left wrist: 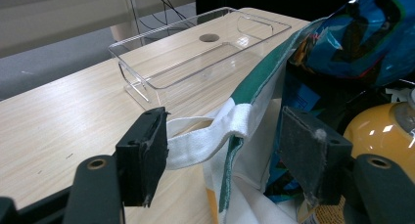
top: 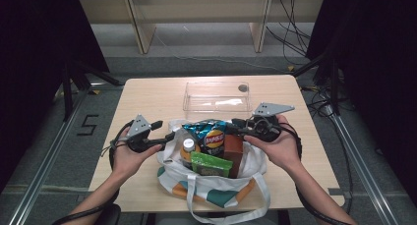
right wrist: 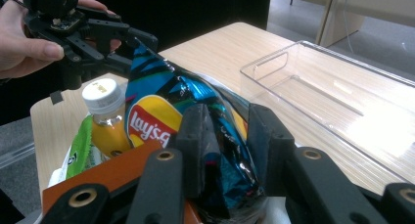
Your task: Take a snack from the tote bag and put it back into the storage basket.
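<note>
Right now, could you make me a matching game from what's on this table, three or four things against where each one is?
Things:
1. chip bag
2. bottle
3. clear tray
4. bag strap

Places:
A. between the left tongs, unpinched
B. empty, beyond the tote
C. pinched by the right tongs
D. upright in the tote, white cap up

Pairs: 1-C, 2-D, 3-B, 4-A

Your white canvas tote bag with green and orange patches (top: 223,188) hides the lower parts of everything inside it. The crinkled blue foil chip bag (right wrist: 195,116) covers part of the orange-juice bottle with the white cap (right wrist: 105,119). You can't read the flat green packet (top: 210,164): too small.
</note>
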Available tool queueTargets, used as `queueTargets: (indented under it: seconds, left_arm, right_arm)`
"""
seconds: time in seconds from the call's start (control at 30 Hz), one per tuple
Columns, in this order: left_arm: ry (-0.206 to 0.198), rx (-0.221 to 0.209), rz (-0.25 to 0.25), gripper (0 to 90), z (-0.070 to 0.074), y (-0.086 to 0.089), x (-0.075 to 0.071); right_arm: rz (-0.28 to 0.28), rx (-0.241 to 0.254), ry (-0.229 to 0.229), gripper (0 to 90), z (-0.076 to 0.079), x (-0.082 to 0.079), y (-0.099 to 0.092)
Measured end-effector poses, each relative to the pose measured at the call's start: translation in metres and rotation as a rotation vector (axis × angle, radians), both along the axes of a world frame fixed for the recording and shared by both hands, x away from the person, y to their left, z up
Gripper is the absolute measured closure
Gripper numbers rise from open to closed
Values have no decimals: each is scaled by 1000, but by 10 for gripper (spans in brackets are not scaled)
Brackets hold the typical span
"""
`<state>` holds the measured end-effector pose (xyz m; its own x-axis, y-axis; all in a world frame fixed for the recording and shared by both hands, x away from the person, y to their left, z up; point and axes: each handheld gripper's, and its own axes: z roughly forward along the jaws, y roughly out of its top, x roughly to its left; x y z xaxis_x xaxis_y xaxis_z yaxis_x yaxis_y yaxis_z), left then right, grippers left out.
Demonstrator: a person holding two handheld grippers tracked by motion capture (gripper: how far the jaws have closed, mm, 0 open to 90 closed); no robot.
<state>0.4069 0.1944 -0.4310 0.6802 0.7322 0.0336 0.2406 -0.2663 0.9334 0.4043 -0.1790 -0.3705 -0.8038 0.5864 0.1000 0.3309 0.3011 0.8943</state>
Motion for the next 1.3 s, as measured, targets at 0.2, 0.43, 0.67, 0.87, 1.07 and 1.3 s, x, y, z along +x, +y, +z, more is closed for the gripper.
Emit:
queueTargets:
  seconds: [0.2, 0.43, 0.67, 0.87, 1.07, 1.3]
  left_arm:
    - [5, 6, 7, 344, 0, 0, 0]
    - [3, 5, 5, 344, 0, 0, 0]
    - [5, -12, 9, 342, 0, 0, 0]
    - [0, -2, 11, 341, 0, 1, 0]
    - [-8, -4, 15, 343, 0, 1, 0]
    - [-14, 0, 16, 340, 0, 2, 0]
  right_arm:
    - [19, -19, 7, 694, -1, 4, -1]
    - [11, -25, 23, 710, -5, 4, 2]
    - [14, -38, -2, 835, -5, 3, 3]
    - [21, -26, -3, 892, -7, 1, 5]
    - [12, -42, -30, 900, -6, -1, 5]
    - [4, -30, -78, 900, -4, -4, 7]
